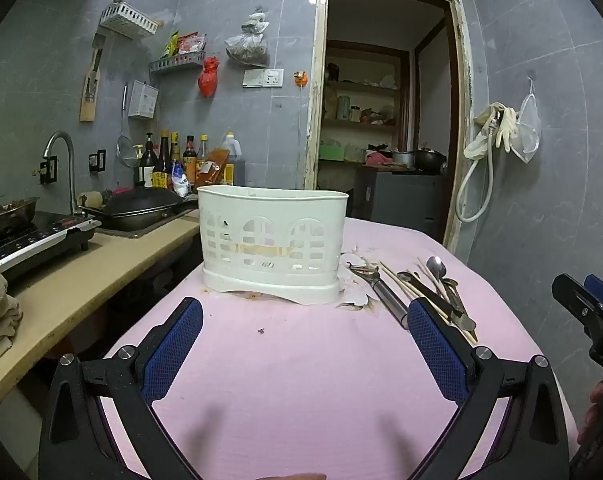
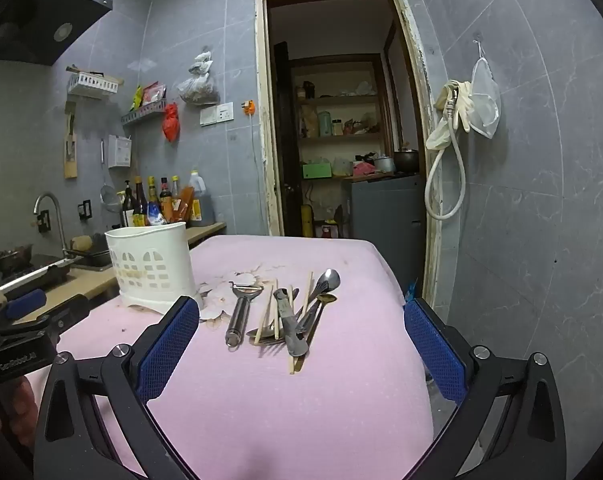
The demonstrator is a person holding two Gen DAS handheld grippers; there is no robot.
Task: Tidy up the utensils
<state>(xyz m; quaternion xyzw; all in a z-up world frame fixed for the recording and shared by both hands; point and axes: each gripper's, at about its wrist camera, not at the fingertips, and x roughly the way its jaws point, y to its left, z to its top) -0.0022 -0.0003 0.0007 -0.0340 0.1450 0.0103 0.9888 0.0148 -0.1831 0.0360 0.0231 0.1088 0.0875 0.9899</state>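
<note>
On the pink cloth-covered table [image 2: 301, 400], the white slotted plastic caddy [image 2: 151, 266] stands left of the heaped metal utensils and chopsticks [image 2: 289, 316], so the empty, wide-open right gripper [image 2: 301, 344] should probably pinch one handle, while the left gripper [image 1: 305, 340] waits released.

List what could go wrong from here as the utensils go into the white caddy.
1. The utensil pile is tangled: chopsticks cross the spoons, so lifting one piece may drag or flick others off the pink cloth.
2. The white caddy looks light and stands free on soft cloth; a long utensil pushed against its wall could tip it.
3. The peeler lies blade end toward the caddy; its round handle may roll from the open right gripper.
</note>
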